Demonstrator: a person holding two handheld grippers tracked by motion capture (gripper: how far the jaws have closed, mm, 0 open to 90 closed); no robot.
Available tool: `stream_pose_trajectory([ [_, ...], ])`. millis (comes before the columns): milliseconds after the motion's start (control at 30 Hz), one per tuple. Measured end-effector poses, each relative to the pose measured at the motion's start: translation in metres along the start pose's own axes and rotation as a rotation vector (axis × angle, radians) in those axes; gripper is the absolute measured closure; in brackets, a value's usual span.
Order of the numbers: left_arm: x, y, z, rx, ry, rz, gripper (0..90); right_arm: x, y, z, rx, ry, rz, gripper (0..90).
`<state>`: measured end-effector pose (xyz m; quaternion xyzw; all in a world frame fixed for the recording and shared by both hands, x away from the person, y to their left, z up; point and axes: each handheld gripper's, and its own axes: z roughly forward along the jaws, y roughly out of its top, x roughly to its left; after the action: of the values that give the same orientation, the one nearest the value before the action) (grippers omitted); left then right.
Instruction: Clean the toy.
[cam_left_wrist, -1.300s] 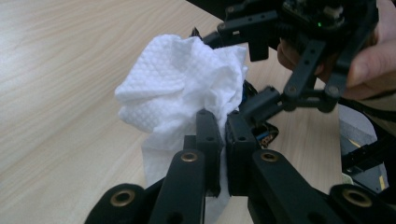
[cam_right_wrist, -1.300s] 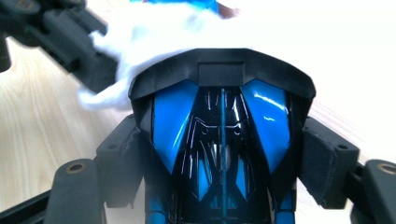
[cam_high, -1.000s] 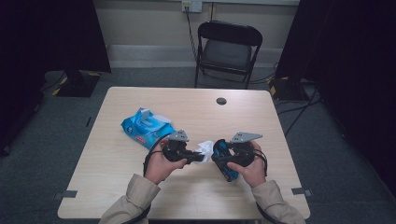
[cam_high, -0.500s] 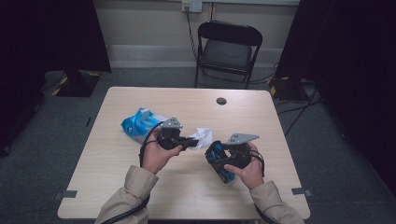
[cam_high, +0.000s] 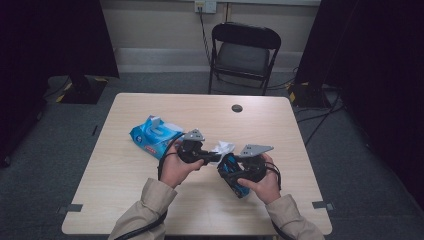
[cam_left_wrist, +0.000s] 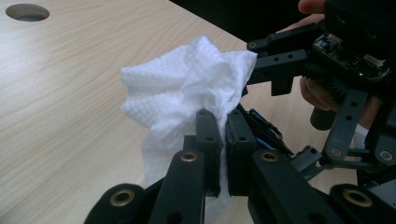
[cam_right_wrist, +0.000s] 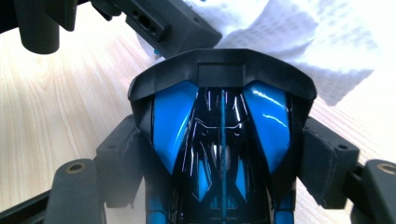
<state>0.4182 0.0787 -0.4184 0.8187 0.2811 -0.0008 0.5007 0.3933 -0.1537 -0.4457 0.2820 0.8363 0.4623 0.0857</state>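
The left gripper (cam_left_wrist: 219, 154) has its fingers (cam_left_wrist: 208, 140) pressed together on a crumpled white wipe (cam_left_wrist: 187, 93), pinching its lower fold while the bulk of the cloth billows out beyond the tips. The right gripper (cam_right_wrist: 224, 154) has its fingers (cam_right_wrist: 327, 163) spread wide and clamped on either flank of a glossy blue-and-black toy car (cam_right_wrist: 222, 140), whose black end points away from the camera that rides on the gripper.

In the right gripper view the wipe lies just past that black end of the car, near it or on it, and contact cannot be made out. In the high view the wipe (cam_high: 222, 148) sits between the two grippers, with the left gripper (cam_high: 212, 158) to the car's left and the car (cam_high: 231, 175) tilted in the right gripper (cam_high: 235, 176).

Both hands hover above the near half of the table (cam_high: 280, 130), with bare wood on every side of the car. A blue pack of wipes (cam_high: 154, 135) lies well to the car's left, beyond the left hand (cam_high: 175, 167). A round cable hole (cam_high: 237, 108) sits far behind the car near the table's back edge.

The table is pale wood. Beyond it stands a black folding chair (cam_high: 244, 52) on grey carpet, with dark curtains to either side.
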Motion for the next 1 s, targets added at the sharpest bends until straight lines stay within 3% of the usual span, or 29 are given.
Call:
stream_pose_trajectory([
  [1000, -0.006, -0.013, -0.003, 0.038, -0.039, 0.012, 86.4, -0.012, -0.004, -0.005, -0.004, -0.047, 0.034, 25.6],
])
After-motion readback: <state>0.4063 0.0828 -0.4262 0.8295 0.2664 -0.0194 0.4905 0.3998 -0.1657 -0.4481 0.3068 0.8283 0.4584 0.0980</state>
